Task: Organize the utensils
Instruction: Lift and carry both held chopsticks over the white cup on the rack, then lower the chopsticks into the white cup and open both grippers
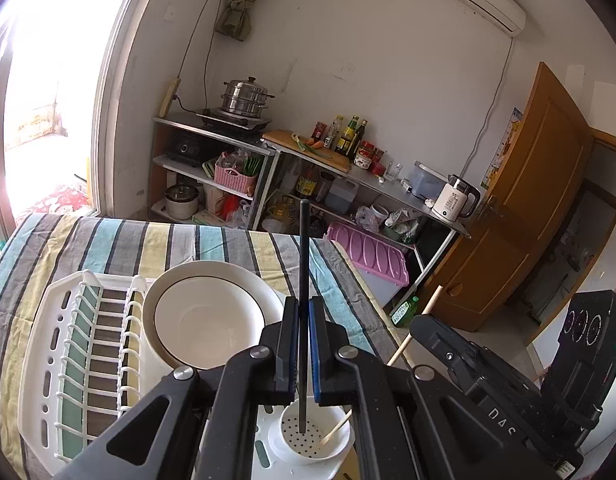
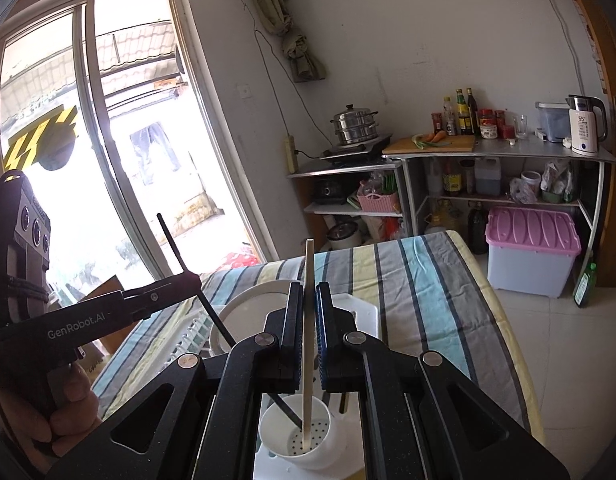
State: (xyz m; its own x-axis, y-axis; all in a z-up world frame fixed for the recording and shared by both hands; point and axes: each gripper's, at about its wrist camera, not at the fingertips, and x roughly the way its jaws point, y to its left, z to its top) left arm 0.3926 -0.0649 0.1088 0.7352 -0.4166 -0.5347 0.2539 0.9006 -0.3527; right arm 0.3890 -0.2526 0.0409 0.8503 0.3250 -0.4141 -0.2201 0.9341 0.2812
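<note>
My left gripper (image 1: 304,320) is shut on a black chopstick (image 1: 304,264), whose lower tip stands in the white perforated utensil cup (image 1: 308,440). My right gripper (image 2: 308,312) is shut on a pale wooden chopstick (image 2: 309,280), whose tip also rests in the same cup (image 2: 300,436). The wooden chopstick (image 1: 420,320) and the right gripper body show at the right in the left wrist view. The left gripper (image 2: 188,280) with the black chopstick (image 2: 176,248) shows at the left in the right wrist view.
The cup sits at the corner of a white dish rack (image 1: 68,360) on a striped tablecloth (image 1: 148,240). A white bowl (image 1: 208,312) stands in the rack. Beyond the table are metal kitchen shelves (image 2: 488,156), a pink-lidded bin (image 2: 532,248), a door and a large window.
</note>
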